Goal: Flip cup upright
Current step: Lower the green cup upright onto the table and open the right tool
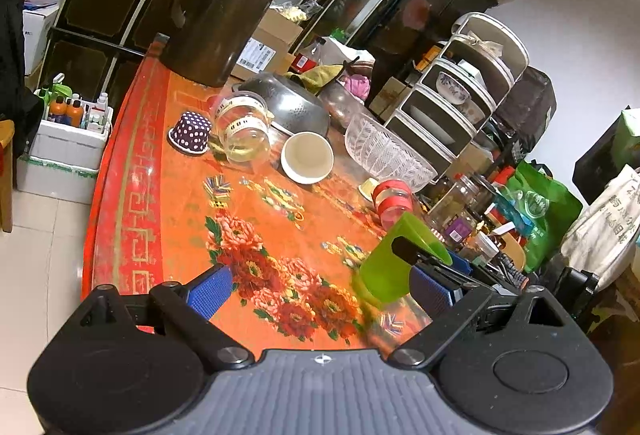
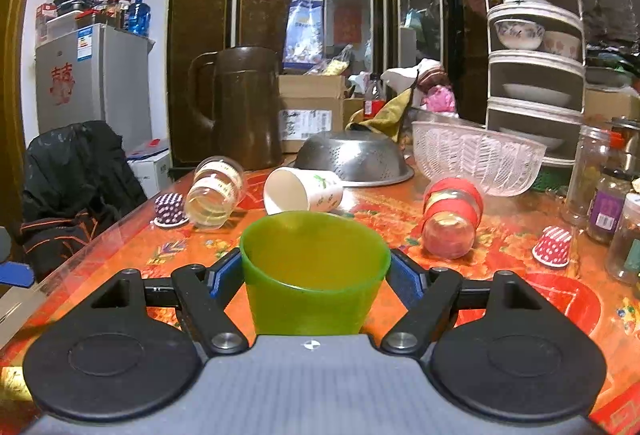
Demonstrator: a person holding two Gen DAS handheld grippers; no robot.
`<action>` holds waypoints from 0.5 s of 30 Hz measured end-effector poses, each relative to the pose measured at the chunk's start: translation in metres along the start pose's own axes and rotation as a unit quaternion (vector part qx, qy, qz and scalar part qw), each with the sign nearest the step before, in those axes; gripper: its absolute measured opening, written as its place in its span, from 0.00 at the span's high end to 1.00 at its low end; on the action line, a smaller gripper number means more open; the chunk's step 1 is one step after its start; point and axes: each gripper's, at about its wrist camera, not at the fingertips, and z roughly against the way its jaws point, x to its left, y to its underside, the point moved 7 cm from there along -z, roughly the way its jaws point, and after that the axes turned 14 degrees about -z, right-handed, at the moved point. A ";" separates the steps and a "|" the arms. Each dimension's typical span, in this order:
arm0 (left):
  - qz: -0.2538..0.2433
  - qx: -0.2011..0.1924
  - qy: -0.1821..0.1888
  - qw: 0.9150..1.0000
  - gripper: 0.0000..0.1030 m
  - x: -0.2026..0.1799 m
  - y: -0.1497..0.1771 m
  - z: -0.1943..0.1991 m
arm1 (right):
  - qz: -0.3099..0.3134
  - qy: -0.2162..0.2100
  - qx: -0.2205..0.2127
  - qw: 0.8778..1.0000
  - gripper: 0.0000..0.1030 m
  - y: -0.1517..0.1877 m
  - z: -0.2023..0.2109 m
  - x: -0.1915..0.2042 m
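Note:
A green plastic cup [image 2: 314, 275] stands mouth up between my right gripper's [image 2: 316, 277] blue pads, which press its sides just above the orange flowered table [image 2: 520, 267]. In the left wrist view the same green cup [image 1: 394, 263] shows at the right, tilted in that view, held by the other gripper. My left gripper [image 1: 320, 289] is open and empty over the flower pattern. A white paper cup [image 2: 300, 191] lies on its side further back, also seen in the left wrist view [image 1: 307, 157].
On the table lie a glass jar on its side [image 2: 214, 193], a red-banded jar [image 2: 452, 213], a purple dotted cupcake cup [image 2: 170, 209], a red striped one [image 2: 554, 247], a steel colander [image 2: 354, 155], a clear bowl [image 2: 476, 157] and a brown jug [image 2: 240, 107]. Jars crowd the right edge.

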 end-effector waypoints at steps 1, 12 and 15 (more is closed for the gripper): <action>0.000 0.001 0.000 1.000 0.06 -0.001 0.001 0.000 | 0.000 -0.003 0.003 1.000 0.25 0.001 0.000 0.001; -0.020 0.007 -0.017 1.000 0.05 -0.007 0.007 -0.003 | -0.009 -0.006 0.018 1.000 0.08 0.006 0.002 0.003; -0.051 0.000 -0.031 0.998 0.02 -0.014 0.005 -0.004 | -0.031 -0.005 0.025 0.999 0.01 0.007 0.012 -0.005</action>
